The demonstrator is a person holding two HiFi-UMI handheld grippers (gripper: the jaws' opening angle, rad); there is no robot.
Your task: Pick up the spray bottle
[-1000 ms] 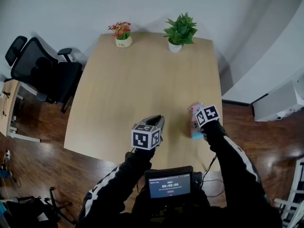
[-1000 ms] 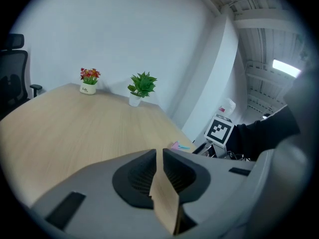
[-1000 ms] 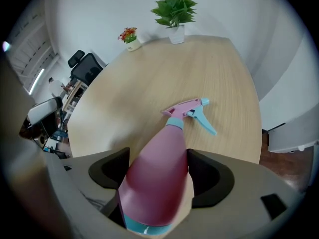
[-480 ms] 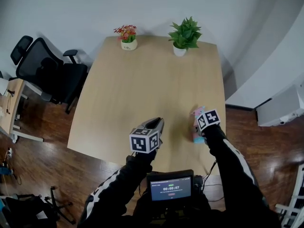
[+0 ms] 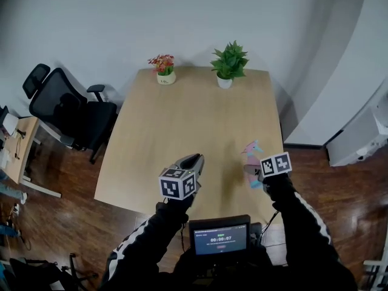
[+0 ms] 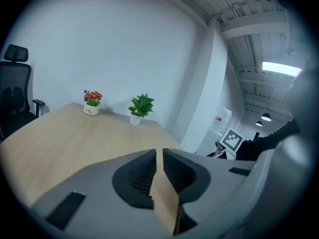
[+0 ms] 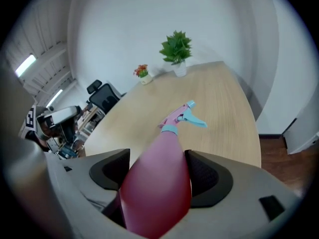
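A pink spray bottle (image 5: 251, 155) with a light blue trigger head hangs over the near right part of the wooden table (image 5: 182, 120). My right gripper (image 5: 255, 170) grips its body. In the right gripper view the bottle (image 7: 162, 183) fills the gap between the dark pads (image 7: 204, 172), nozzle pointing away over the table, and the jaws are closing on it. My left gripper (image 5: 193, 161) hovers over the table's near edge to the left, apart from the bottle. In its own view the left gripper (image 6: 159, 156) has its jaws together with nothing between them.
A small red-flower pot (image 5: 162, 69) and a green potted plant (image 5: 228, 63) stand at the table's far edge. A black office chair (image 5: 70, 111) stands left of the table. White furniture (image 5: 357, 139) stands at right. A screen (image 5: 219, 237) sits at my chest.
Both grippers have risen. The spray bottle has come up off the table in the right gripper and tilted forward. The left gripper stays shut.
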